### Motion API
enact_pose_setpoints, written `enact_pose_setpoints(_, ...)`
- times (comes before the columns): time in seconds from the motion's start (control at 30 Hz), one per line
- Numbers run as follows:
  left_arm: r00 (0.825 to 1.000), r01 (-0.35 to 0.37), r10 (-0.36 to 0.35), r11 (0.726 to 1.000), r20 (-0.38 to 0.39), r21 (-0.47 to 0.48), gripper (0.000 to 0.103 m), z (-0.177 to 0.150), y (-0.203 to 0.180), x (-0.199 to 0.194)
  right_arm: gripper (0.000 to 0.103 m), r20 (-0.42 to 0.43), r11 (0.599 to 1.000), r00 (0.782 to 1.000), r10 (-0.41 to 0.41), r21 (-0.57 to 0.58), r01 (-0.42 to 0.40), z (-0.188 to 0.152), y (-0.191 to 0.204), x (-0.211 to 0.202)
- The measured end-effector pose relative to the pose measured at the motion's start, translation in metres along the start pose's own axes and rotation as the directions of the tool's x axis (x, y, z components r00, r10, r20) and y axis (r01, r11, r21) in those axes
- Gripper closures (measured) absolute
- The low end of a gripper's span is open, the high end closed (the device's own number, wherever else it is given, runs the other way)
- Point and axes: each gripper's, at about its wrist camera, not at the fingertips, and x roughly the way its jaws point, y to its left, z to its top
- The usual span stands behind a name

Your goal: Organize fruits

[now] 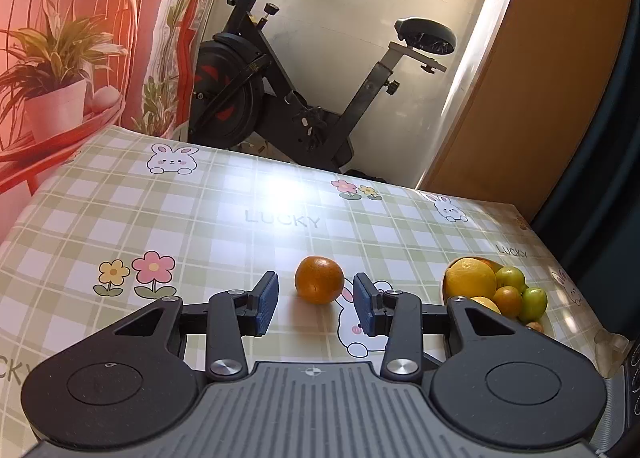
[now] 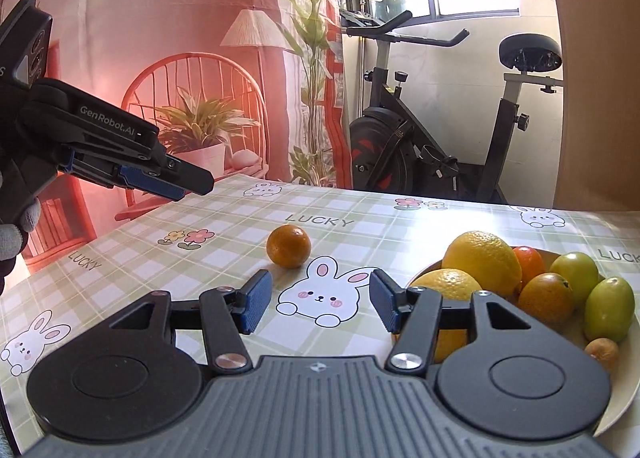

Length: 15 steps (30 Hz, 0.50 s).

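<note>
A lone orange (image 1: 319, 279) lies on the checked tablecloth, just ahead of and between the open jaws of my left gripper (image 1: 316, 303), not touched. It also shows in the right wrist view (image 2: 289, 246). A pale bowl (image 2: 624, 386) at the right holds yellow oranges (image 2: 482, 262), small orange fruits (image 2: 546, 297) and green fruits (image 2: 609, 309); the bowl's fruit also shows in the left wrist view (image 1: 470, 278). My right gripper (image 2: 318, 302) is open and empty, above the cloth left of the bowl. The left gripper (image 2: 180, 186) also appears at the left of the right wrist view, above the table.
The tablecloth (image 1: 200, 218) has rabbits, flowers and "LUCKY" prints. An exercise bike (image 1: 304, 98) stands behind the table's far edge. A pink printed backdrop (image 2: 180, 58) hangs at the left. A brown door (image 1: 540, 78) is at the right.
</note>
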Motion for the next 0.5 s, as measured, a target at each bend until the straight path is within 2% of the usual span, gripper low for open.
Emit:
enact_pose_setpoints(0.2, 1.000, 0.018, -0.020, 0.997, -0.017, -0.073, 0.060, 0.002, 0.012, 0.021, 0.045, -0.030, 0.998, 0.999, 0.033, -0.054, -0.034, 0.006, 0.022, 0.035)
enact_pose_setpoints(0.5, 0.996, 0.038, -0.049, 0.987, -0.070, -0.158, 0.060, 0.004, 0.032, 0.056, 0.045, -0.056, 0.998, 0.998, 0.000, -0.067, -0.004, 0.017, 0.038, 0.083)
